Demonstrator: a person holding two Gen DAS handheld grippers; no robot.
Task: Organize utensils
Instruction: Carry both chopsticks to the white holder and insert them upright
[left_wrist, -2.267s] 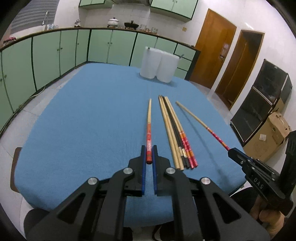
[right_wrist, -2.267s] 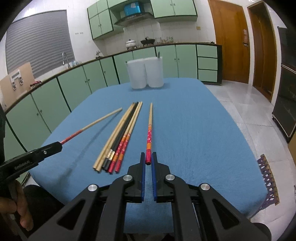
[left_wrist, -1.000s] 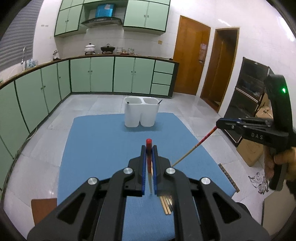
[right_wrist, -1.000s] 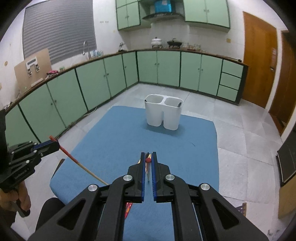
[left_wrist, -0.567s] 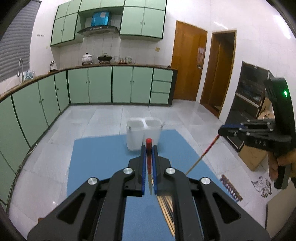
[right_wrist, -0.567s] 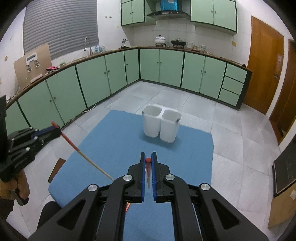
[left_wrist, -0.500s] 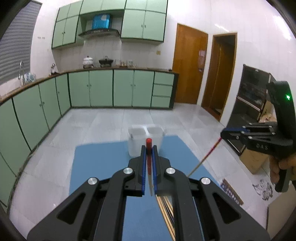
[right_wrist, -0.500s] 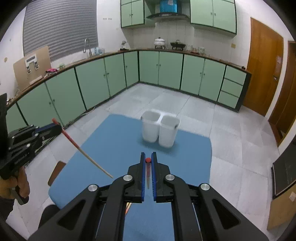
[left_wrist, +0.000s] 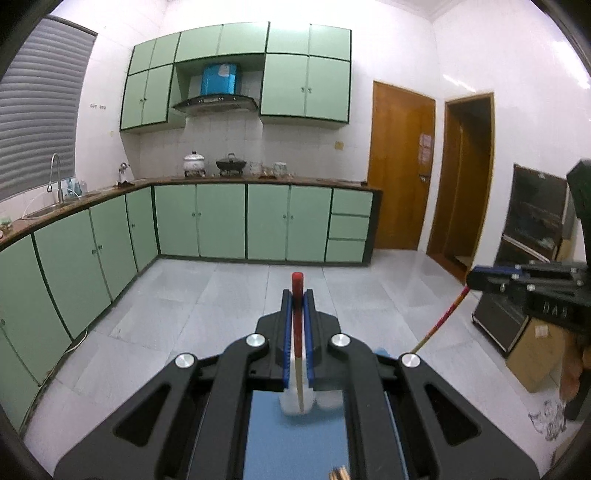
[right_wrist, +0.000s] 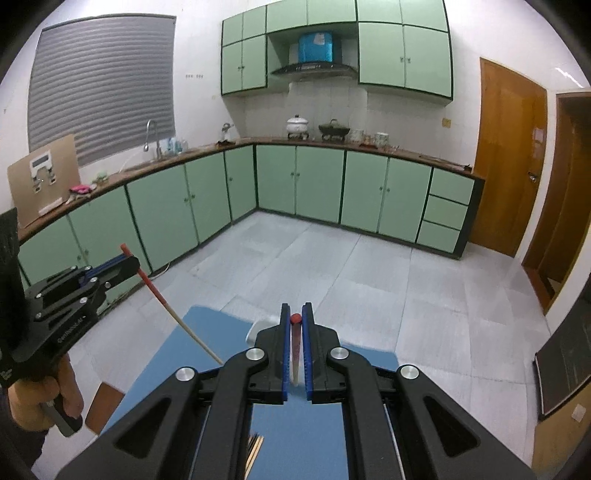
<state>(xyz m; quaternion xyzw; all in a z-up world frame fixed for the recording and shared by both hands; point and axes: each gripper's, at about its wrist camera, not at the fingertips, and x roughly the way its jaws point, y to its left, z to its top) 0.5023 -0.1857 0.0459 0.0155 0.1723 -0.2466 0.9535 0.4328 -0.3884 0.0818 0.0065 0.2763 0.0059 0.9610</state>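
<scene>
Each black claw, left (left_wrist: 297, 295) and right (right_wrist: 295, 317), grips a slim, red-ended wooden chopstick (left_wrist: 297, 332) between ribbed blue pads above the blue cloth surface (right_wrist: 207, 332).

A red-topped wooden chopstick (left_wrist: 297, 325) stands between the left jaws, above the blue cloth-covered table (left_wrist: 295, 443). The white plastic two-cell holder (left_wrist: 286, 404) sits below the jaws; bundled chopsticks (right_wrist: 255, 448) lie nearer.

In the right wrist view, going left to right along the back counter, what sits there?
Cardboard sheet → tap → white pot → dark wok → cups, then the wooden door beyond the counter's end.
</scene>
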